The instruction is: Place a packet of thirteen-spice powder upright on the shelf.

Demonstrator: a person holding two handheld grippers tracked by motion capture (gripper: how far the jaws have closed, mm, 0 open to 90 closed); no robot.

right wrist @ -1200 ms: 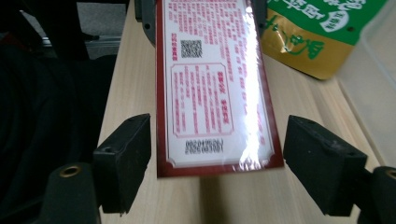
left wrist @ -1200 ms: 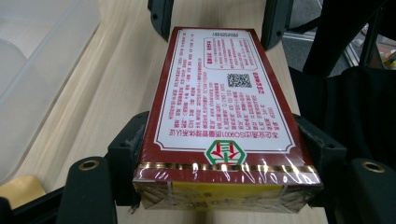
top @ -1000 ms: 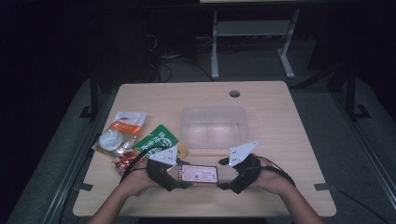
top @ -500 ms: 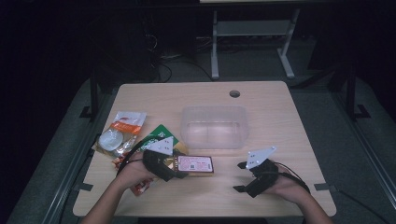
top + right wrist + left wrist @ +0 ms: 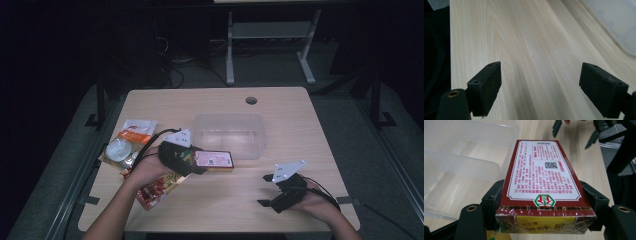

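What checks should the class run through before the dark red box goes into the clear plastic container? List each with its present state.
1. Left claw shut on the dark red rectangular box with the white printed label: ok, jaws press both long sides.
2. Box off the light wooden table: cannot tell from the high view.
3. Clear plastic rectangular container open on top: ok, no lid seen.
4. Room inside the container: ok, its floor looks bare.
5. Right claw out of the path: ok, it sits open near the table's front edge, apart from box and container.
6. Snack packets at the left clear of the path: ok.
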